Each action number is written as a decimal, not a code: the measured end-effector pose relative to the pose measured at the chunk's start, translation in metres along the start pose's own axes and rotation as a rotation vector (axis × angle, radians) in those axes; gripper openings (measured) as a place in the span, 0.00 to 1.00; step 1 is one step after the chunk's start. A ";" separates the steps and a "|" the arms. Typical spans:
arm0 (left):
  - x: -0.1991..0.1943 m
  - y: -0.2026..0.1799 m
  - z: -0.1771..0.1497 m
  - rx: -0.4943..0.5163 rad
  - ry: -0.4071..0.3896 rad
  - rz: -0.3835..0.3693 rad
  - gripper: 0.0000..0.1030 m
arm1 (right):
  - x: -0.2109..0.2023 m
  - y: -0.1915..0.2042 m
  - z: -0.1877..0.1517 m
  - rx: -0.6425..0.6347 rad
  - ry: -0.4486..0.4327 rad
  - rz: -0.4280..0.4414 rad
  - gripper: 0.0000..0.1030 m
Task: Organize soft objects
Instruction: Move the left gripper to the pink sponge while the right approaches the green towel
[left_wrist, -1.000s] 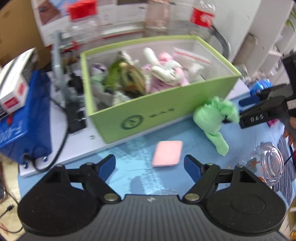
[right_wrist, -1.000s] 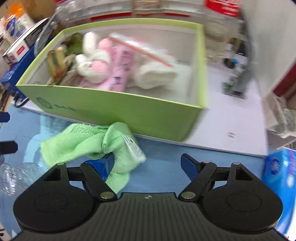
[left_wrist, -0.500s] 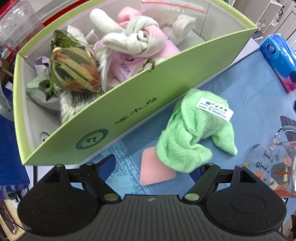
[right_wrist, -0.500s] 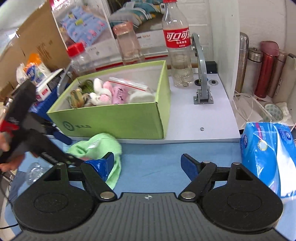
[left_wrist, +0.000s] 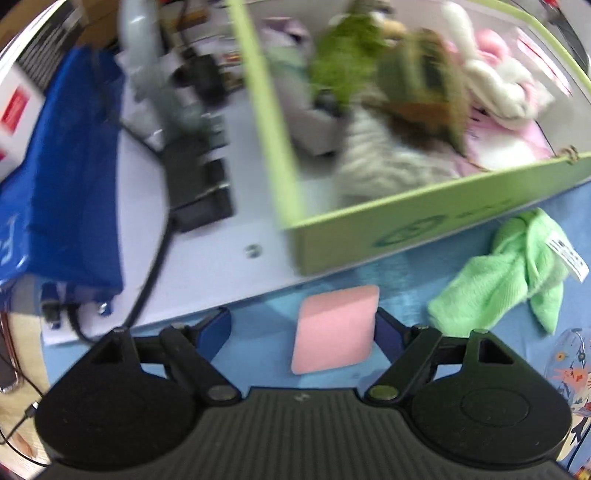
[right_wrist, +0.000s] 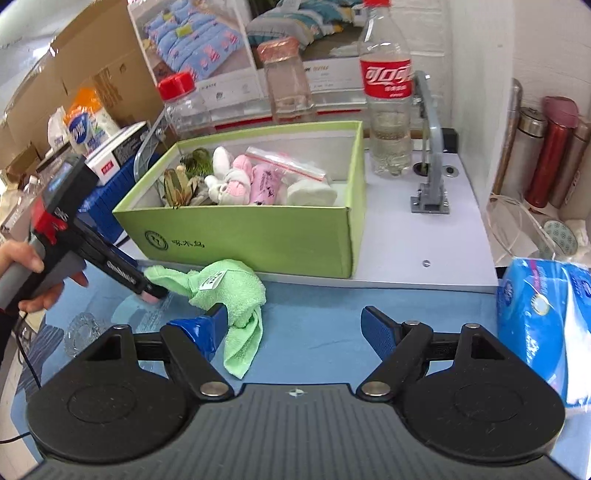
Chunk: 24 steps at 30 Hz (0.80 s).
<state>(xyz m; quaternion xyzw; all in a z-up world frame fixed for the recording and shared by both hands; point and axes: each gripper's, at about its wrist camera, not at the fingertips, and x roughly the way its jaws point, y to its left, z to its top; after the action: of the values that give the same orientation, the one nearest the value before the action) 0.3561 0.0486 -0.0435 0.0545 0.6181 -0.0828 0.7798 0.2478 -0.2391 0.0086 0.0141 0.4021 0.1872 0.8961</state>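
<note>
A flat pink sponge (left_wrist: 334, 328) lies on the blue mat between the open fingers of my left gripper (left_wrist: 301, 326). A crumpled green cloth (left_wrist: 517, 273) lies to its right, against the front of the green box (left_wrist: 424, 229), which holds several soft toys. In the right wrist view the left gripper (right_wrist: 147, 291) sits low at the sponge, beside the green cloth (right_wrist: 225, 288), in front of the green box (right_wrist: 258, 232). My right gripper (right_wrist: 291, 328) is open and empty, drawn back over the mat, its left finger next to the cloth.
A blue tissue pack (right_wrist: 543, 317) lies at the right on the mat. A glass cup (left_wrist: 572, 373) stands right of the left gripper. A cola bottle (right_wrist: 389, 92) and a grey bracket (right_wrist: 432, 162) stand behind the box. A blue bag (left_wrist: 70, 173) and cables lie left of it.
My left gripper has swung left and come down around the pink sponge. My right gripper let go of the green cloth and pulled back; the cloth lies by the box.
</note>
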 end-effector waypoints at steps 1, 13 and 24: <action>-0.001 0.006 -0.002 -0.016 -0.003 -0.004 0.79 | 0.007 0.003 0.005 -0.010 0.027 0.013 0.64; -0.003 0.005 -0.029 -0.006 -0.070 -0.056 0.85 | 0.101 0.064 0.054 -0.075 0.315 -0.002 0.64; -0.006 0.009 -0.041 0.042 -0.153 -0.033 0.72 | 0.149 0.080 0.042 -0.108 0.448 -0.110 0.69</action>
<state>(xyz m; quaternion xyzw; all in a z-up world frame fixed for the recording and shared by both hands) 0.3173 0.0656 -0.0474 0.0538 0.5558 -0.1125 0.8219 0.3422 -0.1080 -0.0556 -0.0977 0.5803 0.1579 0.7929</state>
